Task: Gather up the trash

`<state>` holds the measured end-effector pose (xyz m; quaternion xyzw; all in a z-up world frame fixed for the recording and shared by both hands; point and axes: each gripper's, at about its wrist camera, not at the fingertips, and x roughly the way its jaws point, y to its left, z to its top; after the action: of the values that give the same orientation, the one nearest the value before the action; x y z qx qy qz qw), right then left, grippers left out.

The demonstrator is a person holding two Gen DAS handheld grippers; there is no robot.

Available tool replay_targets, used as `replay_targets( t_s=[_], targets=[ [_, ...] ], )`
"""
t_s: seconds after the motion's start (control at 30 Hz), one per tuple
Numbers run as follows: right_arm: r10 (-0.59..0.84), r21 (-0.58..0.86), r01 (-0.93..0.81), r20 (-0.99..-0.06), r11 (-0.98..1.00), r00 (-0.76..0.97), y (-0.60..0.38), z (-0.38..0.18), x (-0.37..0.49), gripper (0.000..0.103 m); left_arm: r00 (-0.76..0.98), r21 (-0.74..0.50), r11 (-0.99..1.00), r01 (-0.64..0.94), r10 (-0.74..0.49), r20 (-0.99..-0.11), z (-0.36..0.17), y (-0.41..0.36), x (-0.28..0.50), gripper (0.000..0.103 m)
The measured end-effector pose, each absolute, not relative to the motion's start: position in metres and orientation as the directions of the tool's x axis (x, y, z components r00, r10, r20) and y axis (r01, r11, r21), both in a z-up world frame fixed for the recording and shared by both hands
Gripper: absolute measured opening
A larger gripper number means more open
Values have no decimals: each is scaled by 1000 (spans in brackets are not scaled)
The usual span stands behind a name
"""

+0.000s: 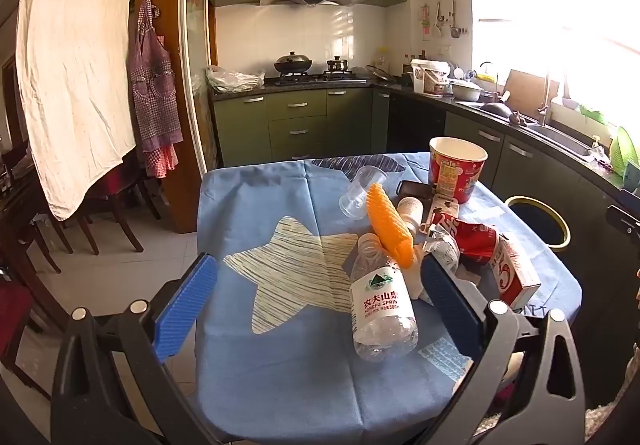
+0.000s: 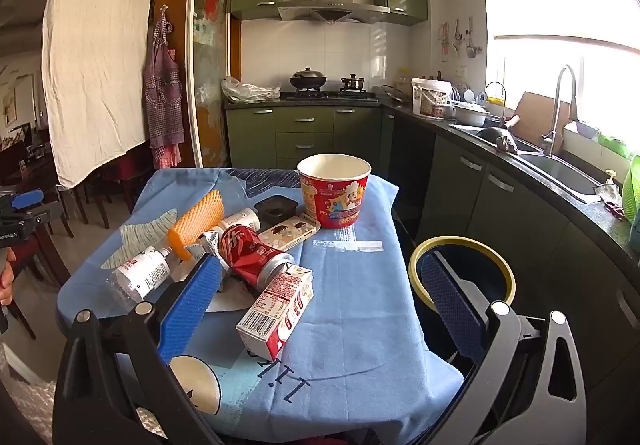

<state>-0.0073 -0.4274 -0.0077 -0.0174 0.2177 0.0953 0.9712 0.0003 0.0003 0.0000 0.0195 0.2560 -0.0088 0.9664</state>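
Hovering over a trash heap, both hand-held grippers gape wide and empty.
Left hand-held gripper [image 1: 316,297] and right hand-held gripper [image 2: 324,301] face the tabletop [image 2: 360,325]: one bottle [image 1: 382,305], one can [image 2: 256,253], one carton [image 2: 276,309], one paper bowl [image 2: 334,189], heaped toward its far right; one bin [image 2: 460,245] stands beside its right edge.

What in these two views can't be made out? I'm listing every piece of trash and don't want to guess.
- Bin interior: dark in both views; the right gripper finger covers part of it.
- White item under the crushed can and carton: mostly hidden, right view.
- Orange mesh piece hides things behind it, left view.
- Small print on the bottle: too small.
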Motion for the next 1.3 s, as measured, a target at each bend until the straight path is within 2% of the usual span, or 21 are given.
replay_targets(
  t_s=[1.3],
  targets=[
    [175,7,-191,-428,982,887,-428,-11,-6,99,861,51,997,65,-30,-508,-6,-11,-3,97]
  ],
)
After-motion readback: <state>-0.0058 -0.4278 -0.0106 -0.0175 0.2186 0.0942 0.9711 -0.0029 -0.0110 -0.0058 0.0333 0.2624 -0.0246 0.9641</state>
